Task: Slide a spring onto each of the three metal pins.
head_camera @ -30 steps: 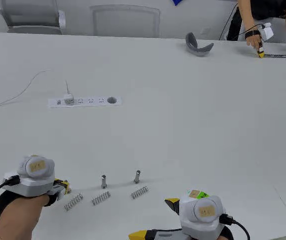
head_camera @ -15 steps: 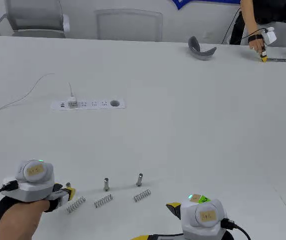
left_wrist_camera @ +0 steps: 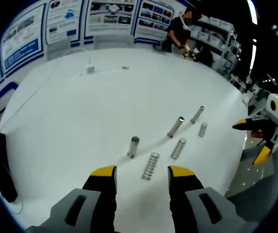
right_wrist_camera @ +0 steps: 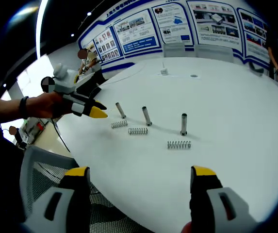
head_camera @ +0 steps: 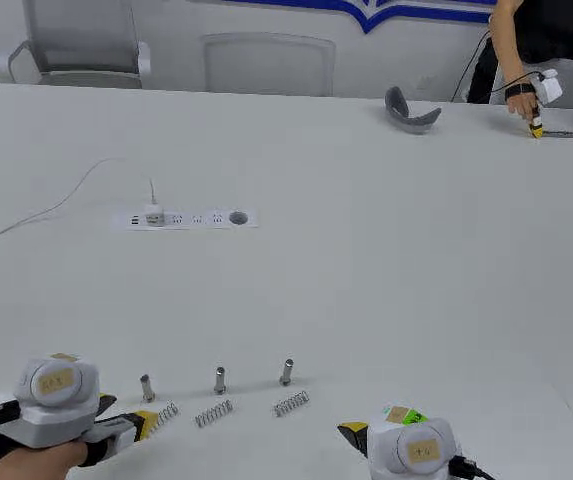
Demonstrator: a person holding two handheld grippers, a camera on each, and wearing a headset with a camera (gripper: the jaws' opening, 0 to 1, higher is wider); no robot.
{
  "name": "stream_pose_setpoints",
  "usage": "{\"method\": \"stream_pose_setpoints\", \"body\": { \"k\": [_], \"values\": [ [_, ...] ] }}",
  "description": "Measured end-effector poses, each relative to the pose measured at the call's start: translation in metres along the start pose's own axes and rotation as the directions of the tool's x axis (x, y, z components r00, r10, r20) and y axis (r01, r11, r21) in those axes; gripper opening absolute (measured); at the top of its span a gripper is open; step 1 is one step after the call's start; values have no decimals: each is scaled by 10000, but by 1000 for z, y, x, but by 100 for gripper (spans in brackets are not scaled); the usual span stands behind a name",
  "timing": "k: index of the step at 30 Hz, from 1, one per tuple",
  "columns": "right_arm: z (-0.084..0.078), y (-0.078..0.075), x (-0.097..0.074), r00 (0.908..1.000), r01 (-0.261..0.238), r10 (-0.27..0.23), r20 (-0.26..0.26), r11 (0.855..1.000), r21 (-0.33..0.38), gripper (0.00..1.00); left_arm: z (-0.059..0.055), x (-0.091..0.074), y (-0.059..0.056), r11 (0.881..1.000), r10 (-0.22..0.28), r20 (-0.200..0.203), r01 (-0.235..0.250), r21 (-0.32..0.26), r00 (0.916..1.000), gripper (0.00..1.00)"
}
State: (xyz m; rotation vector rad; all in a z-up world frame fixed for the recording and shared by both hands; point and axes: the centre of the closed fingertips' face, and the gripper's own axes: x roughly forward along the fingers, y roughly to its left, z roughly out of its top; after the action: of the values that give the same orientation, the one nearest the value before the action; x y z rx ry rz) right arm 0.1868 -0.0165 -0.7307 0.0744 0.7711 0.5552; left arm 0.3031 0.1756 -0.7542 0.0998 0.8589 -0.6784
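Springs, three, lying flat on table, one in front of each upright pin. Left gripper released, tips beside leftmost pin's spring, maybe touching. Right gripper spread wide, empty, short of pins.

Head view looks down over the table; both gripper views face the pins from opposite sides, close.

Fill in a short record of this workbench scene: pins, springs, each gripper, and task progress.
pins: three, upright in a row, all bare
springs: three, lying flat on the table, one near each pin
left gripper: open, pointed at the leftmost spring
right gripper: open, empty
progress: no spring on a pin yet
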Motion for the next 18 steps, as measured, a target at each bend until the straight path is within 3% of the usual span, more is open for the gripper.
{"method": "stream_pose_setpoints", "body": {
  "k": [9, 18],
  "values": [
    [0, 0, 3, 10000, -44, 43, -61, 9999, -106, 86, -6, -14, -7, 9975, -573, 353, 557, 439, 9977, 57],
    [-4, -1, 4, 9998, -24, 22, -173, 9999, -134, 86, -17, -26, -10, 9961, -813, 519, 793, 385, 9953, 64]
  ]
}}
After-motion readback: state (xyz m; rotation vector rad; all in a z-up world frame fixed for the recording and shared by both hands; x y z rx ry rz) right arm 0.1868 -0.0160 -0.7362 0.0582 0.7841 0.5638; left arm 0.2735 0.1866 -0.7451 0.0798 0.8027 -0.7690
